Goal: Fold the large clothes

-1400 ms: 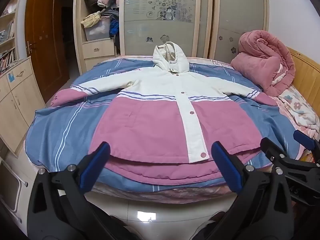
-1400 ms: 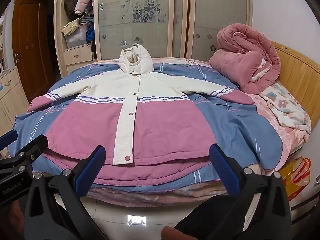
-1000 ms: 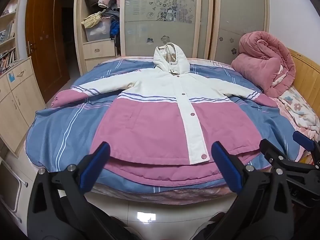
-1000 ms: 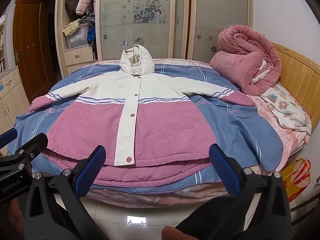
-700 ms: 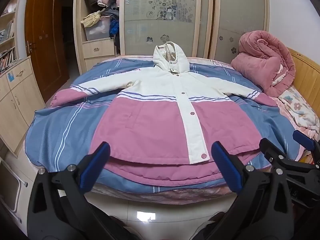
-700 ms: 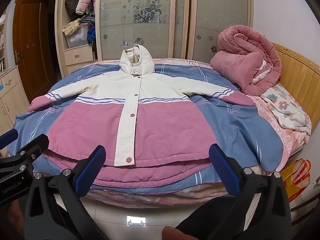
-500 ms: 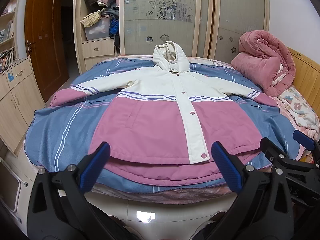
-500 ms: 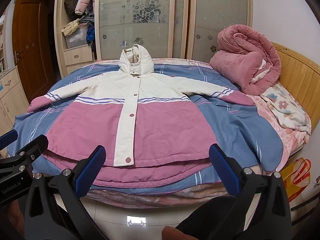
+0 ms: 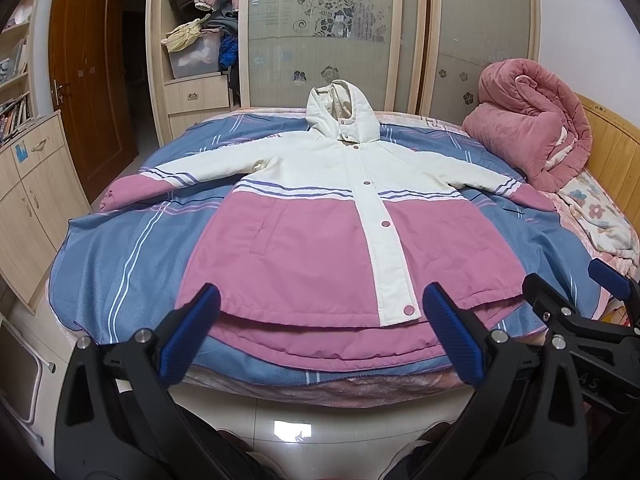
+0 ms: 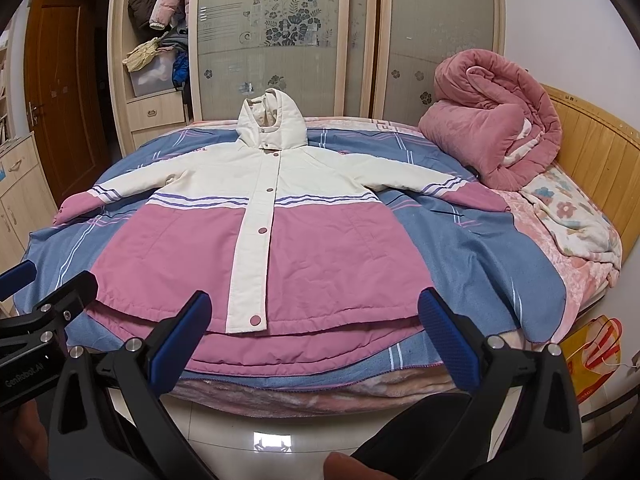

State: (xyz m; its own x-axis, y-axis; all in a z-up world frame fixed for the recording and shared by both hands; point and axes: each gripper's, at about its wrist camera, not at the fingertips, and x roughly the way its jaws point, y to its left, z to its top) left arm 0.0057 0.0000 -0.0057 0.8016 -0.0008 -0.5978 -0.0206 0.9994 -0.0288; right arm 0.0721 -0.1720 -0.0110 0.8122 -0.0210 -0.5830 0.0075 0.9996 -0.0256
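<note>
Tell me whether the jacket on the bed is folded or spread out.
Spread out. The jacket lies flat, front up and snapped shut, on the blue blanket, both sleeves stretched sideways, hood at the far end. No fold yet.

Pink-and-cream hooded jacket [image 10: 280, 240] flat on blue striped blanket [image 10: 480, 248], right tool [image 10: 316, 320] wide apart.

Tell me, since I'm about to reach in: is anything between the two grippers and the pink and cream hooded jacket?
Nothing visible. Left gripper and right gripper hang open before the pink and cream hooded jacket, its hem nearest them.
</note>
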